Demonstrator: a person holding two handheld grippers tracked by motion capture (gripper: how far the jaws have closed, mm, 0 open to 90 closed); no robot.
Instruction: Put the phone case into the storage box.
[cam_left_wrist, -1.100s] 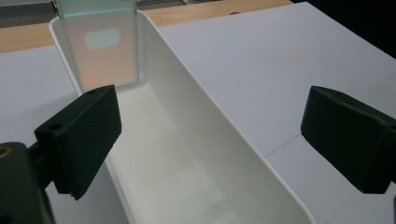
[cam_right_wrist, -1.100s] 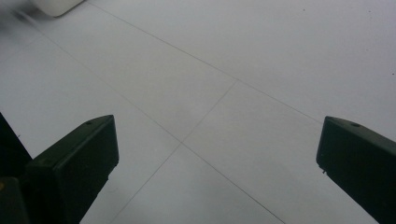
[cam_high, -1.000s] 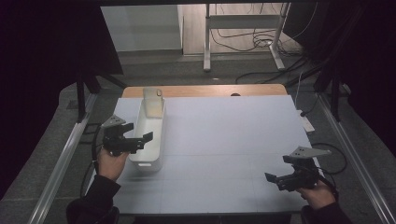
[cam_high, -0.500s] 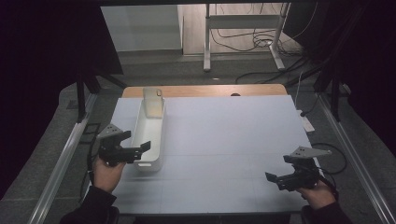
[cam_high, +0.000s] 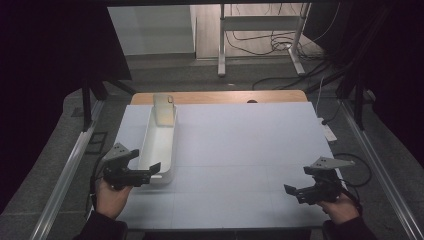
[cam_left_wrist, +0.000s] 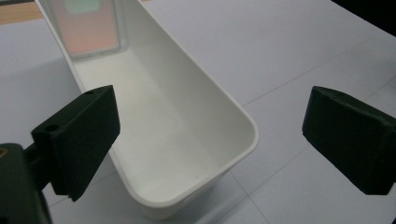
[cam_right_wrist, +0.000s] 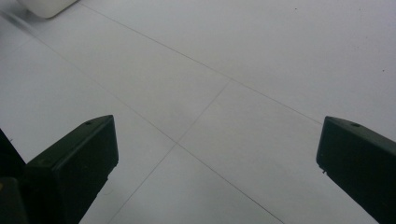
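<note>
Long, narrow white plastic bin, round-cornered, on the tabletop, near end between the released left claw; right claw likewise released.

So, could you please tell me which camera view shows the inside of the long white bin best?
The left gripper view: the white bin lies close between the open jaws, its smooth inner floor and a card-like object at the far end visible. The high view shows the whole bin but small. The right gripper view catches just a corner.
</note>
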